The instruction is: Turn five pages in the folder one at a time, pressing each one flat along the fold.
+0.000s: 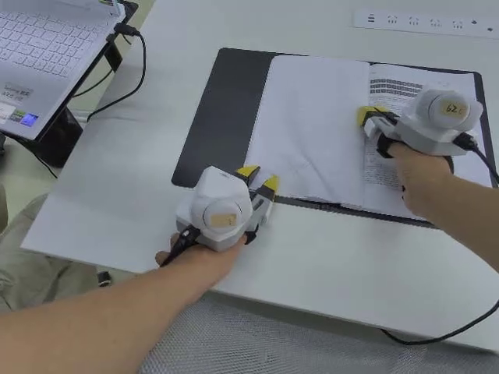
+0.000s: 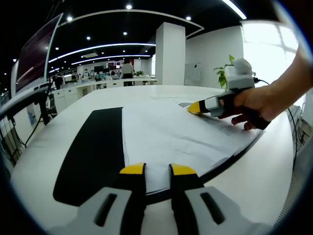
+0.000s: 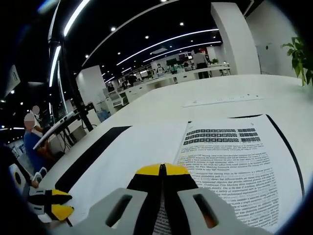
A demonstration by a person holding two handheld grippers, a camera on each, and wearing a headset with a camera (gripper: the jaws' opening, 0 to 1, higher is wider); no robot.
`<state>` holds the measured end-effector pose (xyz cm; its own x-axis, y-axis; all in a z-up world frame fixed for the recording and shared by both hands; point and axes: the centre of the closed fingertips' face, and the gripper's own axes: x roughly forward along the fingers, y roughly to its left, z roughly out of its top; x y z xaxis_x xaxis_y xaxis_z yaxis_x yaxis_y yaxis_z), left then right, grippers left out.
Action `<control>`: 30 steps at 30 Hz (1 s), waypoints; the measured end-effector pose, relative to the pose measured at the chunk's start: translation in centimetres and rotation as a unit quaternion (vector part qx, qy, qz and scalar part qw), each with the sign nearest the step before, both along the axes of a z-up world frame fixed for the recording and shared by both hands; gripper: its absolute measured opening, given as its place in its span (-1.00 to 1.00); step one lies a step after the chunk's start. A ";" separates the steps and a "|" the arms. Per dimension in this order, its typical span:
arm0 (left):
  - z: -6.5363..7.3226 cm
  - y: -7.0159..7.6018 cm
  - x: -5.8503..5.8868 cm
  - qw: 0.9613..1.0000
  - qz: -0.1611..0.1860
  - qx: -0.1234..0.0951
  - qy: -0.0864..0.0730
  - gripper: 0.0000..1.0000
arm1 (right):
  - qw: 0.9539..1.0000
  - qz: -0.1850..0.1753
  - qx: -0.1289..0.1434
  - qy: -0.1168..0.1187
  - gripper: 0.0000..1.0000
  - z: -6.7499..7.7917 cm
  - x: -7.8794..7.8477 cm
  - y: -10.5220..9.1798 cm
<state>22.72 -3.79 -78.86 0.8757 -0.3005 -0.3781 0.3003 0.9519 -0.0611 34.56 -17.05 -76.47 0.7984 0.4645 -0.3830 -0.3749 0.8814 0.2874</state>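
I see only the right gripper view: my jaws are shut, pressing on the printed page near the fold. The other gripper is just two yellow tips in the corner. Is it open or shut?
Observer: Open a little. The left gripper view shows the left gripper with a small gap between its jaws and nothing in it.
Operator: And where does it stand at the folder?
Observer: At the near edge of the folder in the head view, with its tips by the near corner of the blank page.
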 end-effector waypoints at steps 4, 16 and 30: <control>0.0 0.0 0.0 1.000 0.001 0.001 -0.001 -0.66 | 1.000 -0.002 0.004 0.000 -1.00 0.0 -1.5 -0.2; 0.1 0.0 -0.1 1.000 0.000 0.005 -0.001 -0.66 | 1.000 0.020 -0.003 0.004 -1.00 -0.3 -5.5 -0.3; 0.2 -0.1 -0.1 1.000 -0.001 0.011 0.002 -0.66 | 0.999 0.040 -0.004 0.022 -1.00 -1.0 -9.8 -0.1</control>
<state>22.60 -3.86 -78.66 0.8735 -0.2940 -0.3880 0.3023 0.9523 -0.0410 24.77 -17.13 -77.48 0.7416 0.5224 -0.4208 -0.4313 0.8518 0.2974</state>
